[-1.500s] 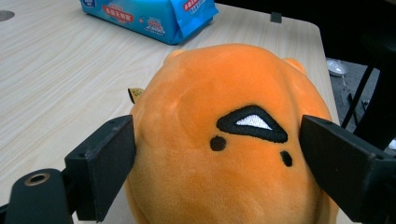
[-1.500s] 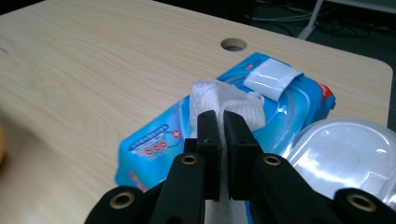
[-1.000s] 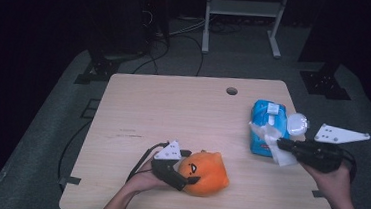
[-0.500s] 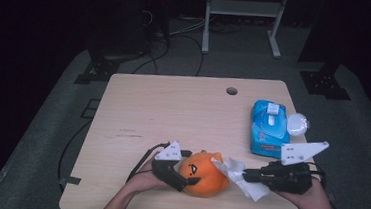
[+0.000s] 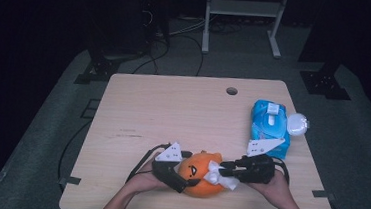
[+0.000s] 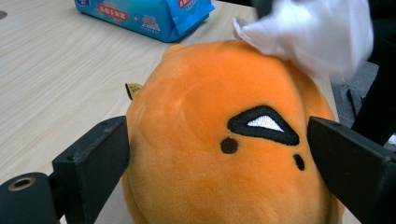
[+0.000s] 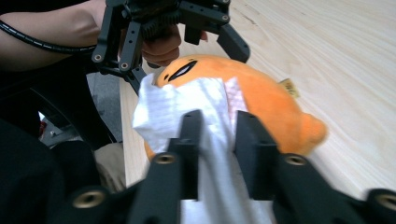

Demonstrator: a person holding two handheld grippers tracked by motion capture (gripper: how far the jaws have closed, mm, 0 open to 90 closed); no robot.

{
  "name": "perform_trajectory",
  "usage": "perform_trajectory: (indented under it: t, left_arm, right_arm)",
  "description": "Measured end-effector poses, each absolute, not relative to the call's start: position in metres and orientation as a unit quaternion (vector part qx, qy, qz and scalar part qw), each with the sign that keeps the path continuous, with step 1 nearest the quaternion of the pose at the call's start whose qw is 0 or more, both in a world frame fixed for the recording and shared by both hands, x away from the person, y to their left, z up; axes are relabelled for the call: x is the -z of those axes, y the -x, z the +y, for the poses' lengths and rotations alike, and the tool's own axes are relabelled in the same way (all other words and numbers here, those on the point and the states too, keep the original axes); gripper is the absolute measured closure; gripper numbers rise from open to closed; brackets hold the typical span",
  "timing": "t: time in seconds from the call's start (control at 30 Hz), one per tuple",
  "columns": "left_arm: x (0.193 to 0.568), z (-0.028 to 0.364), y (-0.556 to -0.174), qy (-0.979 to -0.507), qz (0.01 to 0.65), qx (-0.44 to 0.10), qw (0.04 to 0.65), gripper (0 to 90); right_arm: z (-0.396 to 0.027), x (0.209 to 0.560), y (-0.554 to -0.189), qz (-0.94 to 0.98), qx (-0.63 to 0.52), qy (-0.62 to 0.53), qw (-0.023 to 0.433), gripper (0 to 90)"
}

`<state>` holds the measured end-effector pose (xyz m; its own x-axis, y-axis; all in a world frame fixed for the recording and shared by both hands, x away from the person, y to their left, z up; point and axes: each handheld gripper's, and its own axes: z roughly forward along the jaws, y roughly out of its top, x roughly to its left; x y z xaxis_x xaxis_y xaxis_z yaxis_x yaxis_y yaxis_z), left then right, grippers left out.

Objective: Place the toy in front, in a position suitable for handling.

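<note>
An orange plush toy point(image 5: 199, 175) with a stitched face lies near the table's front edge. My left gripper point(image 5: 190, 177) is shut on it, a jaw pressing each side point(image 6: 217, 163). A crumpled white wipe point(image 5: 217, 174) rests on the top right of the plush point(image 6: 224, 140). My right gripper point(image 5: 223, 168) reaches in from the right with its tips at the plush. In the right gripper view the wipe point(image 7: 177, 107) sits loosely in the gap between that gripper's point(image 7: 218, 126) jaws. Those jaws have just been opening and now stand apart, with the wipe draped over the plush point(image 7: 271, 98).
A blue pack of wet wipes point(image 5: 270, 122) lies at the table's right edge, its round white lid point(image 5: 296, 124) flipped open beside it. The wooden table point(image 5: 173, 108) has a cable hole point(image 5: 231, 91) at the back. Dark floor, cables and stands surround it.
My right gripper has carried the white wipe from the blue pack leftward and down onto the plush, and its jaws have parted. The left gripper and plush have stayed put.
</note>
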<state>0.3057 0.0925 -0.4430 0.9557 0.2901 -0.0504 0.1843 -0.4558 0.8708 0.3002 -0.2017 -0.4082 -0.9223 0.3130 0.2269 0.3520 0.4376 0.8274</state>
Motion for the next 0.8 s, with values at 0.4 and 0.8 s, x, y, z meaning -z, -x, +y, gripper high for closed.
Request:
perform_trajectory:
  t: [0.4,0.8]
  left_arm:
    - [0.443,0.094,-0.305,-0.855,0.147,-0.049,0.495,8.1]
    - [0.439,0.093,-0.304,-0.859,0.167,-0.059,0.48,6.4]
  right_arm:
    - [-0.185,0.425,-0.296,-0.849,0.498,0.174,-0.023,48.2]
    - [-0.183,0.428,-0.296,-0.842,0.511,0.168,-0.037,45.4]
